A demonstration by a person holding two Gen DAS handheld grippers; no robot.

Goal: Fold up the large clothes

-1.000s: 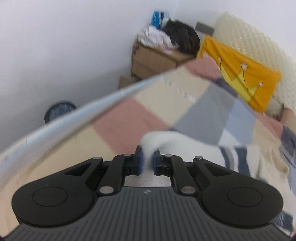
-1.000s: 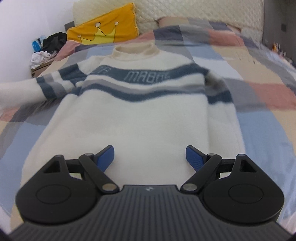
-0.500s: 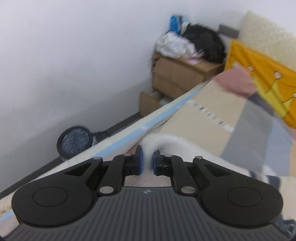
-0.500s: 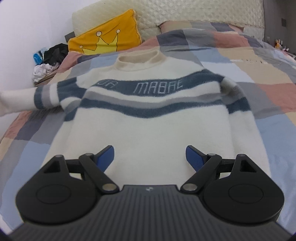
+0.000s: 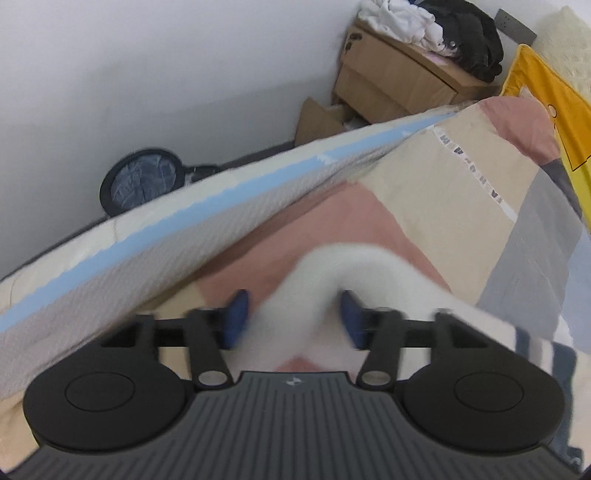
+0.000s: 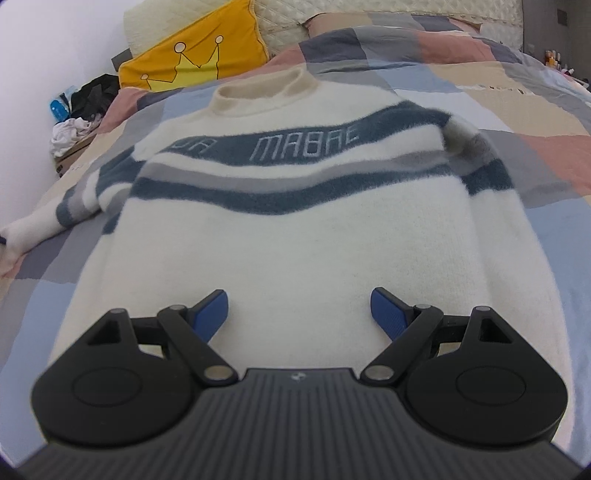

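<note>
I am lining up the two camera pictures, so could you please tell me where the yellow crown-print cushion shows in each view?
Left wrist view: the yellow crown-print cushion sits at the far right edge, cut off by the frame, beyond the patchwork bedspread.
Right wrist view: the cushion leans at upper left, behind the sweater's collar.
Shared landmark: the brown cardboard box heaped with clothes, beside the cushion.

A patchwork bedspread (image 6: 498, 122) of pink, beige, grey and blue squares covers the bed ahead of the right claw. Far ahead and left, a yellow cushion (image 6: 192, 62) with a crown drawing leans on the quilted cream headboard (image 6: 332, 14). Ahead and right of the left claw, a cardboard box (image 5: 399, 81) carries a heap of white and dark clothes (image 5: 436, 26). Ahead-left, on the floor by the wall, lies a round dark object (image 5: 142, 181), perhaps a fan.
</note>
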